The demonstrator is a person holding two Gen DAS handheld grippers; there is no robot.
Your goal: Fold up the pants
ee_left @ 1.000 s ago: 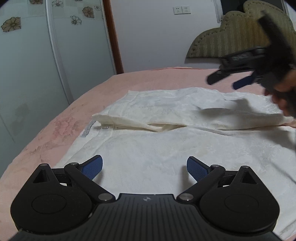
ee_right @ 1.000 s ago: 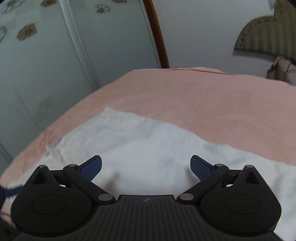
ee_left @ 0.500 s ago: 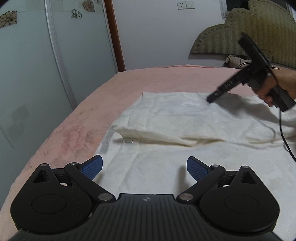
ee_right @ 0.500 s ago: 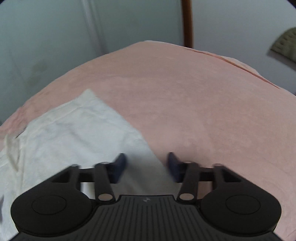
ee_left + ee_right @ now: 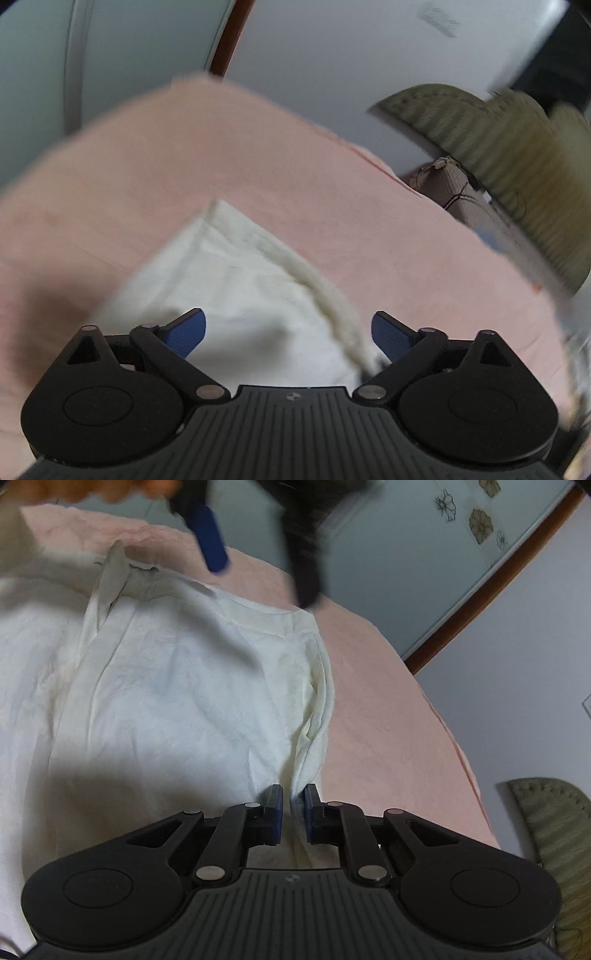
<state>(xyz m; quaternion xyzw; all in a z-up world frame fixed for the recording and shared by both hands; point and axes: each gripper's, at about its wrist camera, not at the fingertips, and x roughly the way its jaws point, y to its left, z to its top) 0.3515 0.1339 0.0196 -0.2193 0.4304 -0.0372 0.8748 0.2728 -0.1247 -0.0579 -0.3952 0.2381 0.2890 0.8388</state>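
Pants (image 5: 166, 672): plain off-white, faint crinkled texture, no print; a thicker cream edge in the left wrist view.
Bed cover (image 5: 332, 192): plain salmon pink.
Left gripper (image 5: 288, 332): black ribbed body, blue textured pads (image 5: 186, 330).
Right gripper (image 5: 293, 814): black body, blue pads.
Headboard (image 5: 491, 147): olive green, ribbed in fine stripes, with stitched border.
Wardrobe door (image 5: 424, 554): pale grey-green glass with brown and dark flower motifs (image 5: 480, 520).
Door frame (image 5: 498, 579): reddish brown.
Wall (image 5: 332, 55): white.
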